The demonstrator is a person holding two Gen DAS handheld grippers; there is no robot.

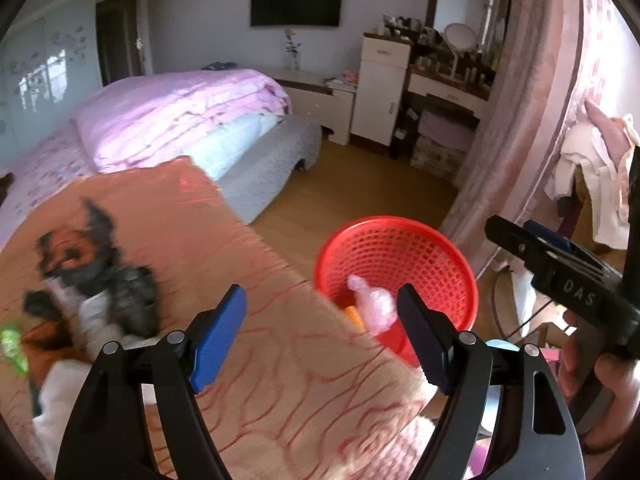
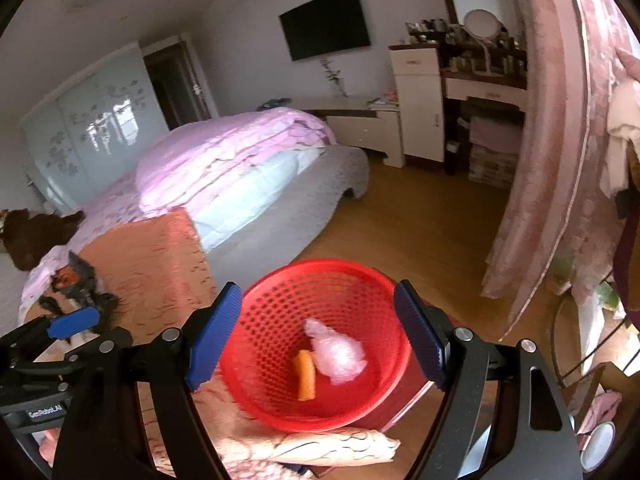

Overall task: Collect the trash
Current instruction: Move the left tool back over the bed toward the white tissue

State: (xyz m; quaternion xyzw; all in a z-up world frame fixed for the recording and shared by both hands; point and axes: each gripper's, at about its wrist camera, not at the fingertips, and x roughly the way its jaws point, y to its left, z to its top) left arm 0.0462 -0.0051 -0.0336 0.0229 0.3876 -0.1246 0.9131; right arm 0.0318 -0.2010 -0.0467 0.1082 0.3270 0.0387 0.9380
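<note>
My right gripper (image 2: 318, 304) hangs open and empty just above a red mesh basket (image 2: 276, 300). On the basket's floor lie a crumpled pink plastic wad (image 2: 340, 352) and a small orange piece (image 2: 306, 376). My left gripper (image 1: 320, 312) is open too, with nothing between its fingers, over the edge of an orange-brown blanket (image 1: 208, 248), with the basket (image 1: 420, 256) and the pink wad (image 1: 372, 304) just beyond. A green wrapper (image 1: 12, 344) lies on the blanket at the far left, by a blurred black-and-tan dog shape (image 1: 100, 264).
A bed with a pink quilt (image 1: 168, 112) fills the left. Wooden floor (image 1: 360, 188) runs behind the basket to a white cabinet (image 1: 380, 88) and a dressing table. A pink curtain (image 1: 520, 120) hangs at the right, close to the basket.
</note>
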